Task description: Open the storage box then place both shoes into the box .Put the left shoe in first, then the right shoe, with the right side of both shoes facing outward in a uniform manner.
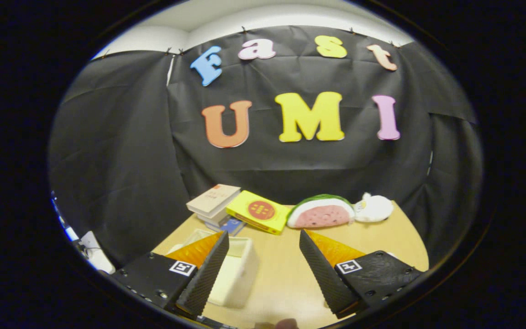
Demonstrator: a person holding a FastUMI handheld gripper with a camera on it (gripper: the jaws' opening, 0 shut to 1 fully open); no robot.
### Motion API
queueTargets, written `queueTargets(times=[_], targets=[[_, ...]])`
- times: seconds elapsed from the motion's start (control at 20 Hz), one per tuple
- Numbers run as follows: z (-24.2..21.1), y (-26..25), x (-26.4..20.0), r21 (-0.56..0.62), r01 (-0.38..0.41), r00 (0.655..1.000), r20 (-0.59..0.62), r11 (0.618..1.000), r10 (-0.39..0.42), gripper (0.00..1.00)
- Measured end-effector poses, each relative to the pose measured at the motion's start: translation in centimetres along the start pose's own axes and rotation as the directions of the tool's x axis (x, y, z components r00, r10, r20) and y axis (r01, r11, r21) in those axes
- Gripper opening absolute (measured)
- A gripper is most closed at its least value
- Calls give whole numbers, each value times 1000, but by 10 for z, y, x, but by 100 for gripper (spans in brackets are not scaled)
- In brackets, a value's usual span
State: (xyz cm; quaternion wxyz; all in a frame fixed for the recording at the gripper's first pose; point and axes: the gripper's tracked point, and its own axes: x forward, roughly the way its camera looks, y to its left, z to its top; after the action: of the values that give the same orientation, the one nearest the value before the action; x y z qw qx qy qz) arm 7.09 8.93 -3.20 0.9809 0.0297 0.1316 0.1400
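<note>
Tabletop (286,274): open claw (264,249) beside storage box (235,269).

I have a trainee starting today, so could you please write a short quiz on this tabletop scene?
1. True or false: the gripper has its fingers closed on the white box.
2. Which lies next to the watermelon slice toy: A) white plush toy, B) a mug, C) a spoon?
3. What colour is the flat box beside the stacked books?

Key: 1 false, the fingers are open and empty; 2 A; 3 yellow.
</note>
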Motion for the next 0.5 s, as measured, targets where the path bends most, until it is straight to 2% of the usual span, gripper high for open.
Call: queueTargets(times=[0.1, 0.25, 0.4, 0.5], targets=[[-17, -57, -12, -4, 73, 997, -24, 997, -73, 95], [-56, -113, -18, 0, 77, 993, -90, 997, -77, 96], [-110, -167, -6, -112, 109, 981, -148, 988, -125, 96], [-148, -180, 1, -76, 96, 968, -227, 993, -111, 96]])
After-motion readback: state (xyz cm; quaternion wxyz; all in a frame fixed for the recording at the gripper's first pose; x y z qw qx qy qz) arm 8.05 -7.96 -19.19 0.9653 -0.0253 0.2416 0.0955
